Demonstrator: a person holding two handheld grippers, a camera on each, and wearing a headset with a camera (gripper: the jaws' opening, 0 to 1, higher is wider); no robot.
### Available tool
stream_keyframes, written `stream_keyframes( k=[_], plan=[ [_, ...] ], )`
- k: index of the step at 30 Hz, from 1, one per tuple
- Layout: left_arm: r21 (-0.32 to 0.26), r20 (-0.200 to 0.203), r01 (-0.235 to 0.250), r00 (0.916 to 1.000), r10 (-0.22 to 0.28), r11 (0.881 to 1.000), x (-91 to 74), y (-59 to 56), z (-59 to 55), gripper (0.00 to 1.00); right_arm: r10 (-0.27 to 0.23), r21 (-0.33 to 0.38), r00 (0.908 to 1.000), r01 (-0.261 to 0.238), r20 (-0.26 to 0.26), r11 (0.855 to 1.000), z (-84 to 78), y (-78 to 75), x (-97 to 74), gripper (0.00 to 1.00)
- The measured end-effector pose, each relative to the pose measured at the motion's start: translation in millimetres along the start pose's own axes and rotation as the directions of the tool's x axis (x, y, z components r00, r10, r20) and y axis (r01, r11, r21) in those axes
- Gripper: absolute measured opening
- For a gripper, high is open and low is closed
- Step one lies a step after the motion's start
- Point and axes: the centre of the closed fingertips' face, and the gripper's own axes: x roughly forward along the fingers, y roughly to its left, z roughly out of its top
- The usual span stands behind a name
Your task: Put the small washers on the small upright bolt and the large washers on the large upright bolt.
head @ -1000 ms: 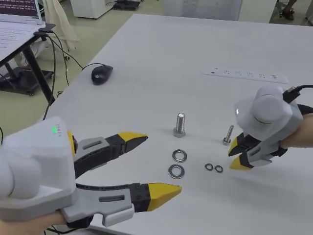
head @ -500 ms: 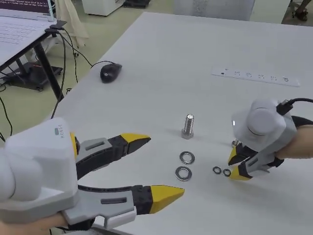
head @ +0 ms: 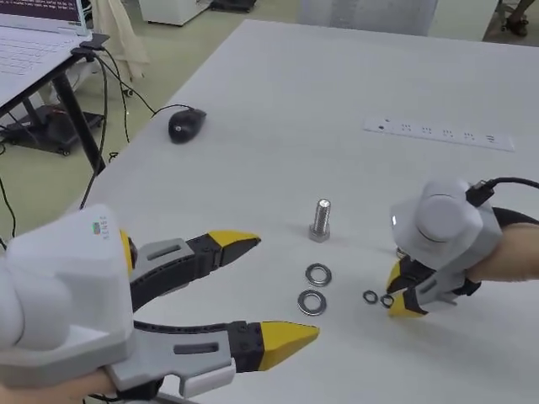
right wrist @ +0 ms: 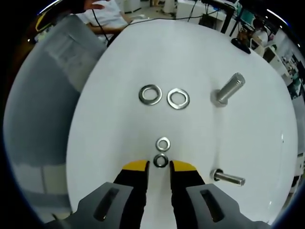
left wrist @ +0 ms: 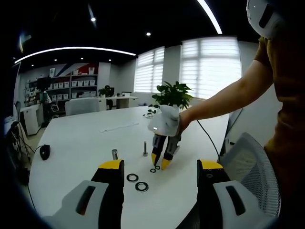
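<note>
Two small washers (right wrist: 163, 142) lie side by side on the white table (head: 278, 109). The nearer small washer (right wrist: 160, 161) sits right between the yellow tips of my right gripper (right wrist: 160, 167), which is open by a narrow gap and low over the table (head: 397, 291). The small bolt (right wrist: 228, 178) stands just beside that gripper. Two large washers (head: 318, 274) lie in front of the large bolt (head: 321, 220). My left gripper (head: 274, 288) hovers wide open and holds nothing, short of the large washers (left wrist: 132, 177).
A computer mouse (head: 185, 124) lies at the far left of the table and a white power strip (head: 438, 135) at the far right. A laptop on a stand (head: 34, 42) is off the table's left edge.
My right gripper has dropped down and come in towards the small washers, so that its tips now flank one of them. The left gripper has stayed in place.
</note>
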Motion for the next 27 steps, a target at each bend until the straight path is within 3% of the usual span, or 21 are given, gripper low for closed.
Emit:
stream_keyframes(
  k=[12, 27],
  plan=[
    [-0.004, -0.003, -0.002, 1.0, 0.002, 1.0, -1.9, 0.3, -2.4, 0.61, -0.009, 0.025, 0.9999, 0.01, -0.011, 1.0, 0.9, 0.7, -0.2, 0.19],
    [-0.004, -0.006, 0.0, 1.0, 0.0, 1.0, 0.1, 0.5, -3.3, 0.61, -0.018, -0.016, 0.9993, 0.017, -0.033, 1.0, 1.6, 1.0, 0.0, 0.13]
  ],
)
